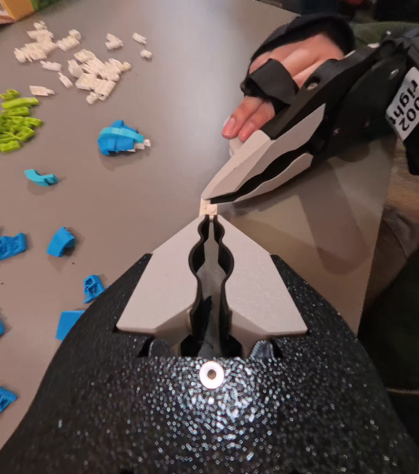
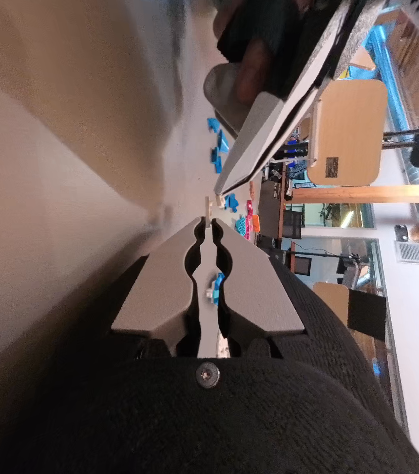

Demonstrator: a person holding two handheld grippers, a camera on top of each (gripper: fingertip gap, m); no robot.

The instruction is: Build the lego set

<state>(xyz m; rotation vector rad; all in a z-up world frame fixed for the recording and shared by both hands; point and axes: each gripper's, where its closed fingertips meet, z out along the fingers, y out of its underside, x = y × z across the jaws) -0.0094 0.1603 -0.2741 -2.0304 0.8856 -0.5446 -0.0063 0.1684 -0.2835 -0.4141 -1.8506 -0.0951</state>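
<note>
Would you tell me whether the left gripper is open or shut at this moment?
Shut: the left gripper has its fingertips closed on the edge of a small white brick piece, with no visible gap beside it.

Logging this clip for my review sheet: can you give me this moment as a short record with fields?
Surface: grey table
Left gripper: fingers shut on a small white piece
Right gripper: fingers pinch a thin white studded plate
Relation: the two white parts are tip to tip; contact unclear
Loose parts: white pile, green pile, blue pieces
Person: gloved hand on the right gripper
</note>
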